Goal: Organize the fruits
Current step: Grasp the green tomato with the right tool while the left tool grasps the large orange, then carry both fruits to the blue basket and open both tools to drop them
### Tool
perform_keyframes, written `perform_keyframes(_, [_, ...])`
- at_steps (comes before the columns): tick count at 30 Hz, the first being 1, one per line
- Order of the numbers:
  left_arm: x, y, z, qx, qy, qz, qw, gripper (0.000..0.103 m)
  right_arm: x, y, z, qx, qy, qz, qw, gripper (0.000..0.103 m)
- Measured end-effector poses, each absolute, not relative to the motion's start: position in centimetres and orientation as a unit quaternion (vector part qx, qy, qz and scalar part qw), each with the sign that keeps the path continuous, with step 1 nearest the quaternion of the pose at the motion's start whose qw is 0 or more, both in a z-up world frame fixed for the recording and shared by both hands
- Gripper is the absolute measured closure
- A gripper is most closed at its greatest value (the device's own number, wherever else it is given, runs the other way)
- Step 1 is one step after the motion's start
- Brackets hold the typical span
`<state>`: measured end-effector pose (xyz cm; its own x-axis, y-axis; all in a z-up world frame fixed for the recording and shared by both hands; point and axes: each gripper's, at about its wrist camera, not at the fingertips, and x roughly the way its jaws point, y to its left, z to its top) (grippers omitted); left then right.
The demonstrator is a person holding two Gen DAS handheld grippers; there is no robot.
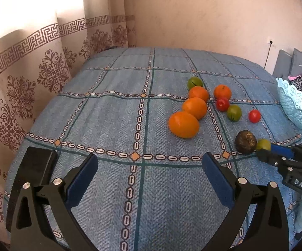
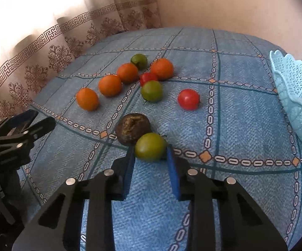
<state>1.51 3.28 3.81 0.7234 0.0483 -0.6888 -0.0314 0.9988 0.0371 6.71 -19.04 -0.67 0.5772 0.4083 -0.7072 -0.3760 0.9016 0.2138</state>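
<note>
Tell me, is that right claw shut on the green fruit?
Shut: the right gripper has its blue pads against both sides of the green tomato.

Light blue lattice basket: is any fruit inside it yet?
Only part of the light blue lattice basket shows in either wrist view; what is visible of its inside holds no fruit. Its bottom and far side are cut off, so I cannot tell.

Woven cloth bedcover (image 2: 245, 125), glossy tomatoes (image 2: 188, 99), lacy plastic basket (image 2: 293, 96).
</note>
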Motion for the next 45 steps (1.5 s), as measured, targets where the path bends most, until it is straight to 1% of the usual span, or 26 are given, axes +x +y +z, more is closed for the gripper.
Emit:
perform_keyframes(7, [3.4, 1.9, 3.9, 0.028, 0.374, 0.012, 0.927, 0.005, 6.2, -20.5, 0.6, 0.027, 0.378, 0.214, 0.9, 0.072])
perform_keyframes(13, [5.9, 0.8, 3.5, 0.025, 0.386, -0.003, 0.922, 0.013, 6.8, -21.4, 0.5, 0.044, 0.381, 0.206, 0.9, 0.072])
perform_keyframes(14, [6.3, 0.7, 3.4, 0.025, 0.389, -0.005, 0.921, 0.019, 6.9, -21.5, 0.5, 0.045, 0.381, 0.206, 0.9, 0.072])
perform_keyframes(15, [6.9, 0.5, 3.2, 0.024, 0.396, -0.009, 0.918, 0.023, 7.0, -21.7, 0.5, 0.047, 0.381, 0.206, 0.9, 0.072])
perform_keyframes(19, [8.5, 0.2, 2.5, 0.019, 0.411, -0.023, 0.911, 0.032, 7.0, -22.2, 0.9, 0.053, 0.376, 0.205, 0.902, 0.072])
perform_keyframes(24, [9.6, 0.1, 1.6, 0.01, 0.426, -0.03, 0.904, 0.054, 6.9, -22.8, 1.2, 0.061, 0.373, 0.201, 0.904, 0.072])
perform_keyframes(26, [9.6, 0.3, 1.6, 0.003, 0.422, -0.032, 0.906, 0.059, 6.9, -23.1, 1.4, 0.064, 0.37, 0.2, 0.905, 0.072])
perform_keyframes(35, [8.1, 0.6, 2.9, -0.012, 0.403, -0.037, 0.914, 0.059, 6.5, -24.5, 2.9, 0.081, 0.347, 0.194, 0.914, 0.072])
perform_keyframes(45, [5.8, -2.9, 7.8, -0.003, 0.357, -0.068, 0.931, 0.059, 6.8, -28.1, 5.3, 0.109, 0.319, 0.156, 0.928, 0.072])
